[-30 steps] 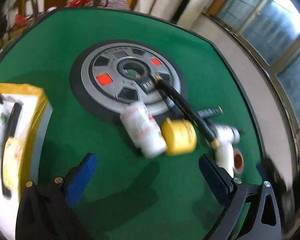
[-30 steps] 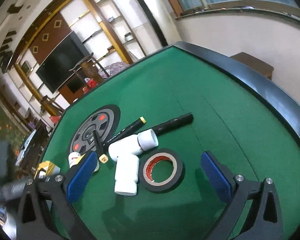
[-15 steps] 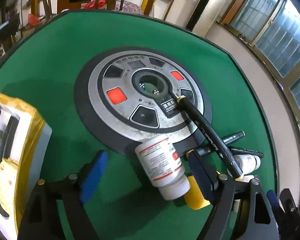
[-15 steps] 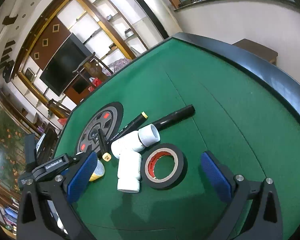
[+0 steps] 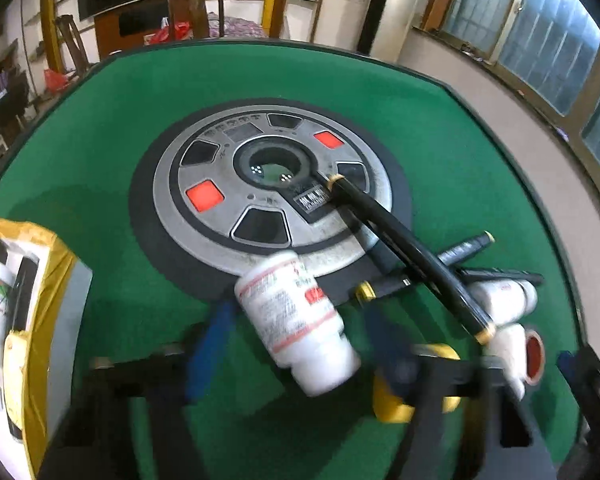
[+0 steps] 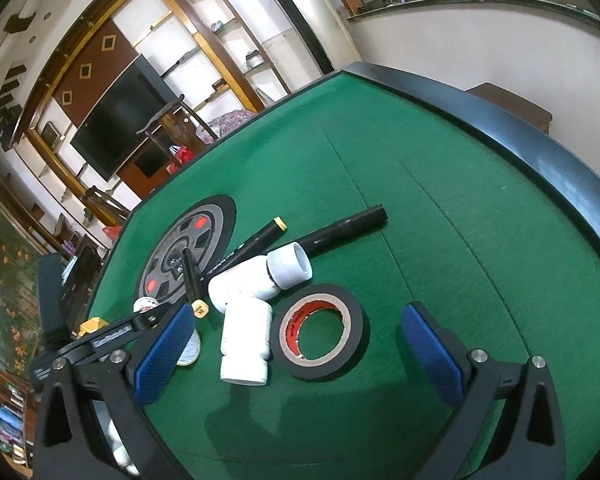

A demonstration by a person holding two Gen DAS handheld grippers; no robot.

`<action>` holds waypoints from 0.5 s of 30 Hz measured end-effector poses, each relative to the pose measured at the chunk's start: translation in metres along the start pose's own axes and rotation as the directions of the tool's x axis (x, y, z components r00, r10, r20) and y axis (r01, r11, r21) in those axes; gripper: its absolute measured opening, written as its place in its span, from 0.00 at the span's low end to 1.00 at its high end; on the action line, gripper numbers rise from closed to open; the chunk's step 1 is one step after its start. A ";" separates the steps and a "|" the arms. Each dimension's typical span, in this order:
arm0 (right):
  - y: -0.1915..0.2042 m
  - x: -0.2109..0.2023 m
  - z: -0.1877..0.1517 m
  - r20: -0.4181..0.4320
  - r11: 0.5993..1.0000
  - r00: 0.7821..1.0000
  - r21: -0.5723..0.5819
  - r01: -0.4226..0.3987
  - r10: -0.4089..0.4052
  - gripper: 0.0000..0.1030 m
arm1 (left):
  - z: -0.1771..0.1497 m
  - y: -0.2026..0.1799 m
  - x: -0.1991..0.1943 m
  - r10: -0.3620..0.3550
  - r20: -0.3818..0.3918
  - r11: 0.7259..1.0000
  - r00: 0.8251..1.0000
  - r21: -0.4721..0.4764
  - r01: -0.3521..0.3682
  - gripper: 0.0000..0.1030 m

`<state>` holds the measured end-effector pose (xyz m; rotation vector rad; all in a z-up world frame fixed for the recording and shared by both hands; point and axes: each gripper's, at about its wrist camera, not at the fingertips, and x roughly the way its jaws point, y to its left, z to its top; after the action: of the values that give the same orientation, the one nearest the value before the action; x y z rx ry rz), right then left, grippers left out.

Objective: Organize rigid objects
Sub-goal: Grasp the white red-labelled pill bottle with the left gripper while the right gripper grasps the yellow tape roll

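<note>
- Closing on one white pill bottle (image 5: 296, 320): left gripper (image 5: 296, 344) jaws just narrowing, bottle between blue pads, contact blurred, cannot tell.
- Bottle lies at round grey dial (image 5: 272, 184) edge on green felt table (image 5: 100, 120).
- Right gripper (image 6: 300, 344) spread above one glossy black tape roll (image 6: 320, 336), two white cylindrical bottles (image 6: 246, 340).
- Three black markers (image 6: 340, 228) counted.

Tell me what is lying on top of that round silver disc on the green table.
A black marker lies slanted across the disc, its yellow-ringed tip near the centre hole. A white bottle overlaps the near rim, hiding what lies beneath.
</note>
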<state>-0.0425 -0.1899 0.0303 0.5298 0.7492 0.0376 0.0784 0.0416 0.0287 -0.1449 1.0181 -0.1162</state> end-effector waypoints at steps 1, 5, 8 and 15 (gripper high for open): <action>0.001 -0.001 -0.001 -0.002 1.000 1.000 0.000 0.008 -0.008 1.00 | -0.003 0.001 -0.005 -0.022 -0.005 1.000 1.000 0.003 0.022 0.40; 0.000 0.003 -0.001 -0.009 0.999 0.999 -0.003 0.034 -0.034 1.00 | -0.021 0.006 -0.032 -0.094 0.011 0.995 0.996 0.026 0.093 0.38; 0.002 0.003 -0.002 -0.005 0.999 0.999 -0.013 0.050 -0.050 1.00 | -0.034 0.012 -0.061 -0.154 0.045 0.987 0.987 0.041 0.153 0.38; 0.027 -0.005 -0.008 0.034 0.993 0.999 -0.112 0.035 -0.031 1.00 | -0.037 0.028 -0.084 -0.153 0.076 0.988 0.985 0.032 0.151 0.54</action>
<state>-0.0475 -0.1638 0.0416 0.4092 0.7200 0.0405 0.0039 0.0807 0.0756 -0.2020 0.9268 -0.2607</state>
